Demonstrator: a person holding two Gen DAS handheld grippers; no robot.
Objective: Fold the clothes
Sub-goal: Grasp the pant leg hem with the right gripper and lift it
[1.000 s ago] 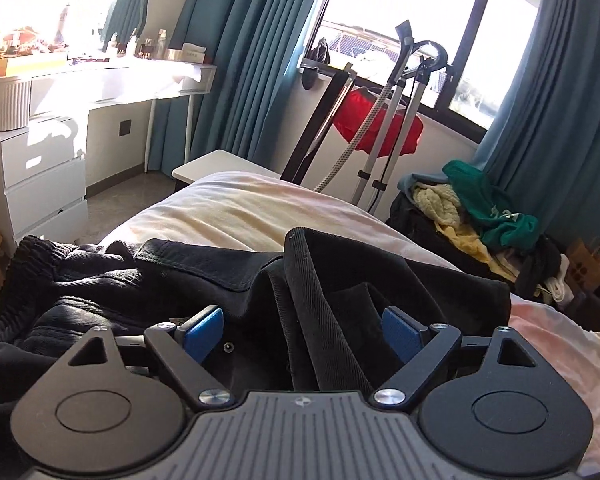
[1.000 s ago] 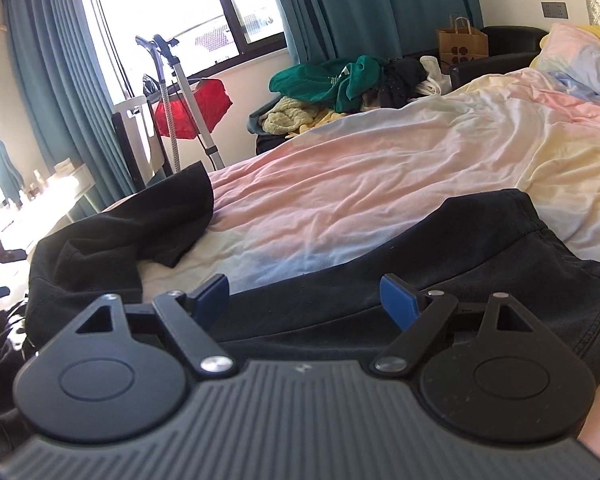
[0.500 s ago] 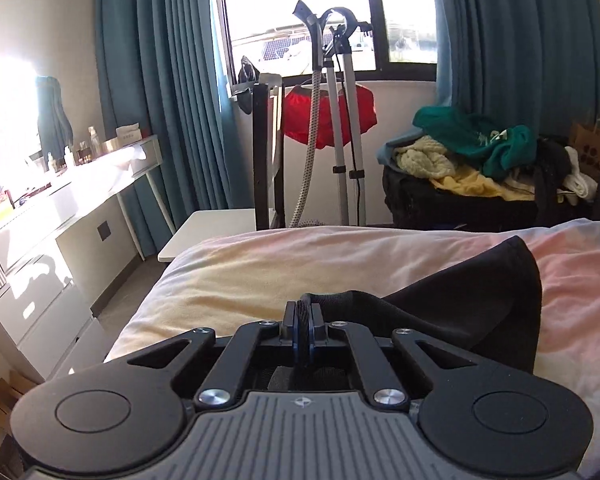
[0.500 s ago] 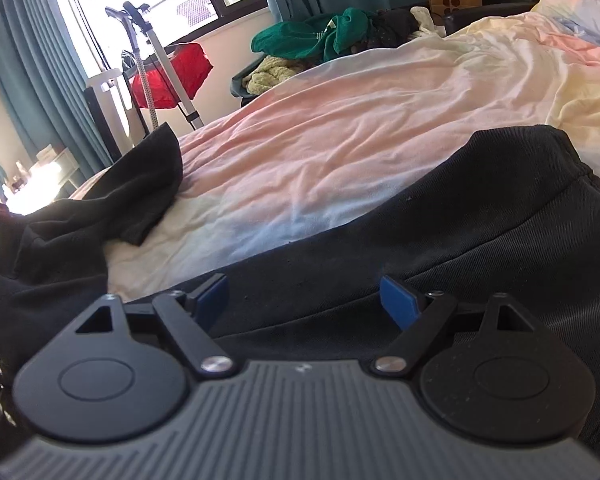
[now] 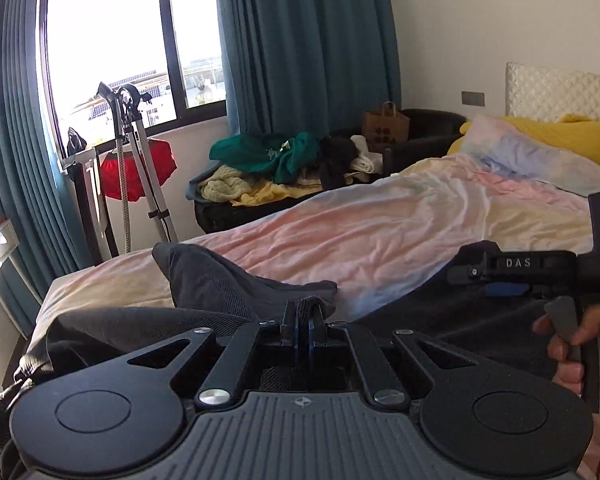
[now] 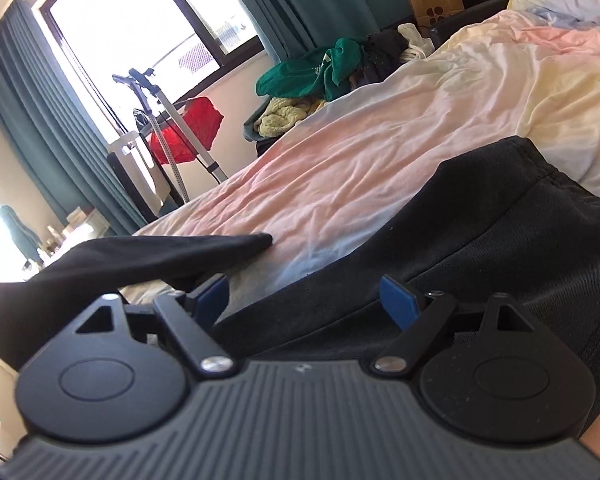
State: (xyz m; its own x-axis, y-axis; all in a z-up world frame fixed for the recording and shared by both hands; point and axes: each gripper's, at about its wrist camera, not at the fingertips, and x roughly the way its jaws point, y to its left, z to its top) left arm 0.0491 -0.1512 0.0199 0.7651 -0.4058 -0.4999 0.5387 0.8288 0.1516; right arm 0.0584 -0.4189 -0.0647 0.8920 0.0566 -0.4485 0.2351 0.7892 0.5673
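Black garment [image 5: 228, 284] spread on bed [image 5: 380, 232]. Left tongs [image 5: 303, 326] clamped on fabric edge, raised for folding over. Right tongs [image 6: 306, 296] held wide apart above other half, nothing gripped.

Black heavy cotton-twill garment [image 6: 480, 240], looks like trousers, sprawled across the pastel bed. One dark end [image 5: 220, 280] is lifted and bunched toward 10 o'clock; the hemmed edge lies flat toward 2 o'clock.

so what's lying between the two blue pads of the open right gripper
In the right wrist view, the right gripper stands open over the black fabric garment; its dark cloth fills the gap between the pads, unpinched.
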